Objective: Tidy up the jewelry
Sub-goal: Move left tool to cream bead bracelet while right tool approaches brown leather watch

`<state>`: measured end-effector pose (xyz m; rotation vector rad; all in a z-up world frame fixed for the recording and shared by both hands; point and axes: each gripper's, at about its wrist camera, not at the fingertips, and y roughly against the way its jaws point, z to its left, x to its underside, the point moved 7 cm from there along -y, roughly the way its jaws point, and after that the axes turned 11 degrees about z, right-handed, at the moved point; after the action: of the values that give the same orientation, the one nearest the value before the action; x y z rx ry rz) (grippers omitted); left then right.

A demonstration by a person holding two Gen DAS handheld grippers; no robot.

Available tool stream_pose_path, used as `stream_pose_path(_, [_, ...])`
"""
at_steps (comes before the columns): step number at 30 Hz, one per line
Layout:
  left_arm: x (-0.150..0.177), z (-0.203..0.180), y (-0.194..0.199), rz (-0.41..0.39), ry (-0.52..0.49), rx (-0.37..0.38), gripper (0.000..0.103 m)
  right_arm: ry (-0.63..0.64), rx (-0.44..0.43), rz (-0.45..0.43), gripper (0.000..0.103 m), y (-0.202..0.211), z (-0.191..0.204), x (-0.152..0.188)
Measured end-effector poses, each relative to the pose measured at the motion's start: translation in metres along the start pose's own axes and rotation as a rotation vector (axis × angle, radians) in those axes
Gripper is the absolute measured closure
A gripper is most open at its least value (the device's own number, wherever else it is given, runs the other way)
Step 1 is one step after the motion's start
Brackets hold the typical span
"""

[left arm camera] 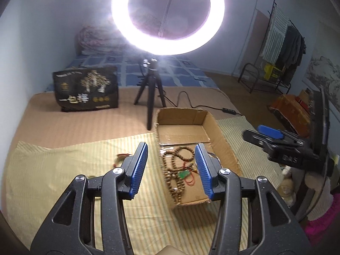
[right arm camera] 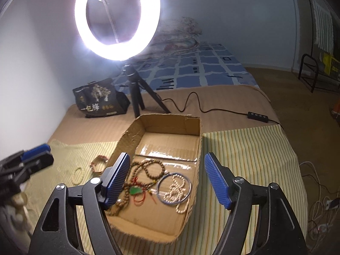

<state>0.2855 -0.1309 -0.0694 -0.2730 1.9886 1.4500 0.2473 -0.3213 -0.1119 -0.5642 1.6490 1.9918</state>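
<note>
A shallow cardboard box (right arm camera: 191, 131) sits on a yellow striped cloth (right arm camera: 244, 148) spread over a bed. Inside it lies a tangle of jewelry — brown wooden bead strands (right arm camera: 156, 171), a green pendant (right arm camera: 135, 190) on red cord, a blue bangle (right arm camera: 172, 188) and a pale pearl-like strand (right arm camera: 177, 191). Left of the box, on the cloth, rest a small reddish bracelet (right arm camera: 98, 163) and a pale bead ring (right arm camera: 78, 173). The right gripper (right arm camera: 167, 179) hovers above the box, jaws wide apart and empty. The left gripper (left arm camera: 172, 167) hovers over the box's left wall, jaws apart, gripping nothing. Behind stand a glowing ring light (right arm camera: 116, 19) on a black tripod (right arm camera: 136, 97) and a dark printed bag (right arm camera: 97, 99).
</note>
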Motion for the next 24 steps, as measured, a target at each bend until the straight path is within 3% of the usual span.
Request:
stream_pose_path(11, [0.012, 0.053, 0.064, 0.004, 0.037, -0.119, 0.056, 0.074, -0.061, -0.03, 0.023, 0.054, 0.037, 0.015])
stream_pose_path(15, [0.015, 0.076, 0.084, 0.014, 0.074, -0.145, 0.056, 0.128, -0.126, -0.017, 0.023, 0.068, 0.06, 0.021])
stream_pose_path(20, [0.025, 0.102, 0.082, 0.041, 0.075, -0.185, 0.056, 0.182, -0.222, 0.025, 0.023, 0.072, 0.091, 0.033])
stream_pose_path(24, [0.039, 0.125, 0.061, 0.078, 0.066, -0.197, 0.056, 0.226, -0.25, 0.064, 0.023, 0.056, 0.119, 0.041])
